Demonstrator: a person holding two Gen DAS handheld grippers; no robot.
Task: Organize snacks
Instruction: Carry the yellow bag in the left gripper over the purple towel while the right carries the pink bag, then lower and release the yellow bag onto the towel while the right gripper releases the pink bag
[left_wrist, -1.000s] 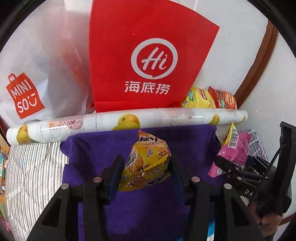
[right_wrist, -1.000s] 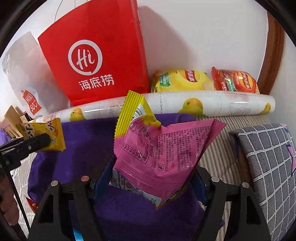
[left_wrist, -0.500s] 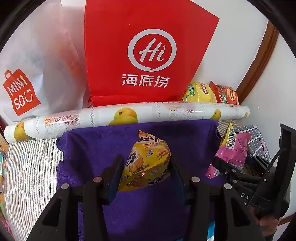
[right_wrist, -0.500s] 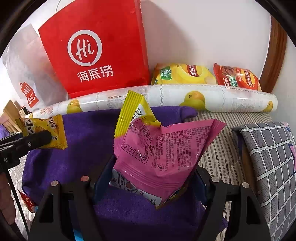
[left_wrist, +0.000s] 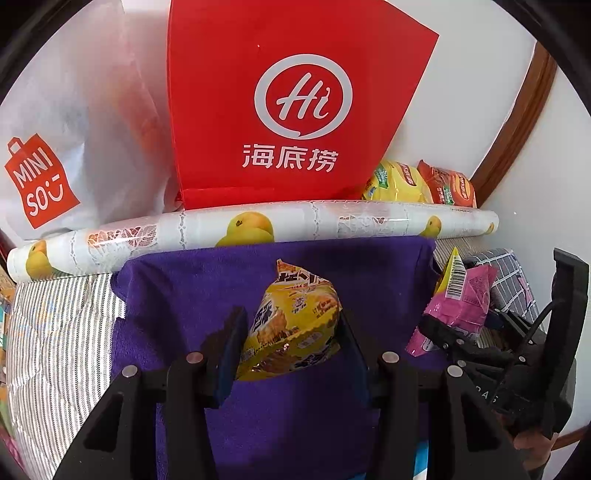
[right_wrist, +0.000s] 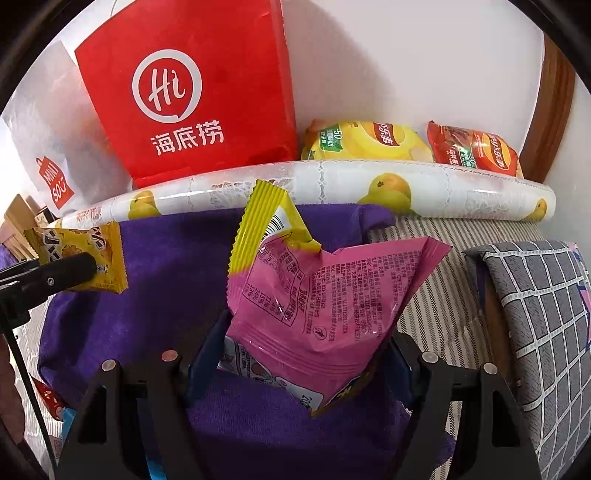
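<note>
- The left gripper (left_wrist: 290, 339) has come forward over the past second: the red Haidilao bag (left_wrist: 295, 110) and the duck-print roll (left_wrist: 255, 230) loom larger in its view than a second ago, so the far edge is closer.
- Its fingers are pinched on the yellow snack packet (left_wrist: 291, 325), which rides upright between them, above the purple cloth (left_wrist: 177, 295) and clear of it as far as I can tell.
- The left gripper is held level, pointing at the middle of the roll and the red bag behind it.
- The right gripper (right_wrist: 306, 354) has advanced alongside; the two chip bags (right_wrist: 406, 146) behind the roll at far right have grown in its view.
- Its fingers clamp the pink snack packet (right_wrist: 332, 302) near the packet's lower end, the yellow crimped top flopping up and left.
- It too is level, aimed at the right half of the roll, just right of the left gripper.
- My reading: both packets are mid-carry toward the far row, likely to join the chip bags; neither has been set down yet.
</note>
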